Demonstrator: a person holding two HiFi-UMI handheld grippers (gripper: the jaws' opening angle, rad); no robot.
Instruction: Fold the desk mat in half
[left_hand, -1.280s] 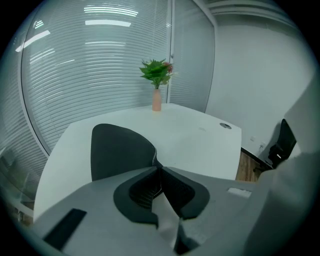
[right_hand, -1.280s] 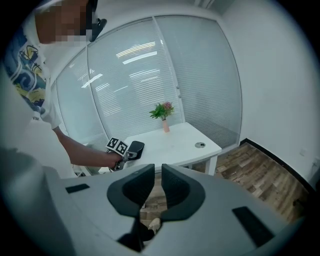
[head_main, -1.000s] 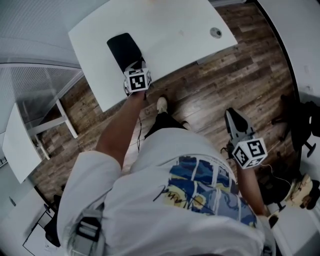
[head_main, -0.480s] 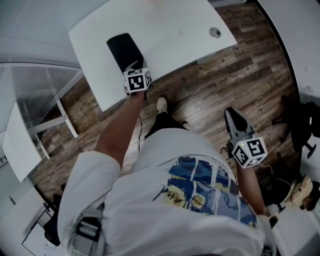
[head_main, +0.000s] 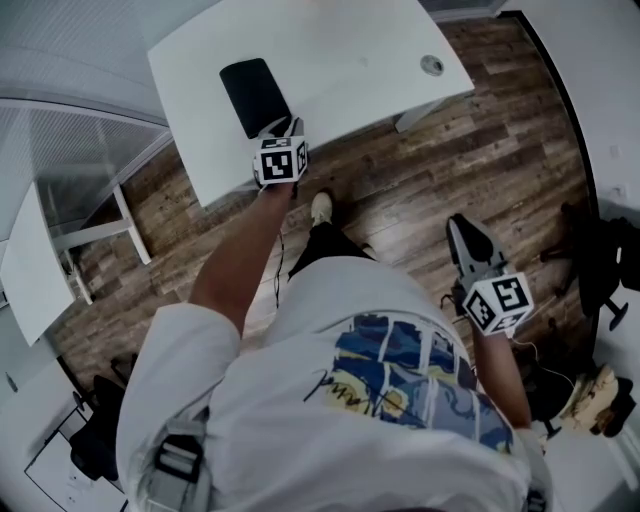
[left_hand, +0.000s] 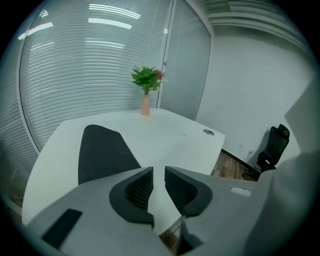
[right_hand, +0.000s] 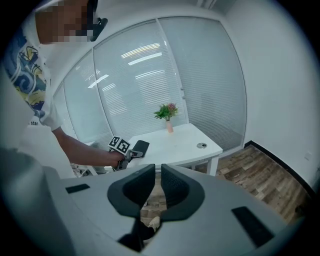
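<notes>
On the white desk the black desk mat lies flat, seemingly already doubled. The left gripper, at its near edge, has just been opening, its jaws empty. The right gripper hangs slightly parted and empty. Next, probably withdraw and check the edges.

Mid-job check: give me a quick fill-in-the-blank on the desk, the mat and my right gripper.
The desk mat lying on the white desk is ___ in colour. The vase at the desk's far side holds a green ___. The right gripper hangs off the desk, over the ___ floor. Between its slightly parted jaws there is ___.
Missing words: black; plant; wooden; nothing.
</notes>
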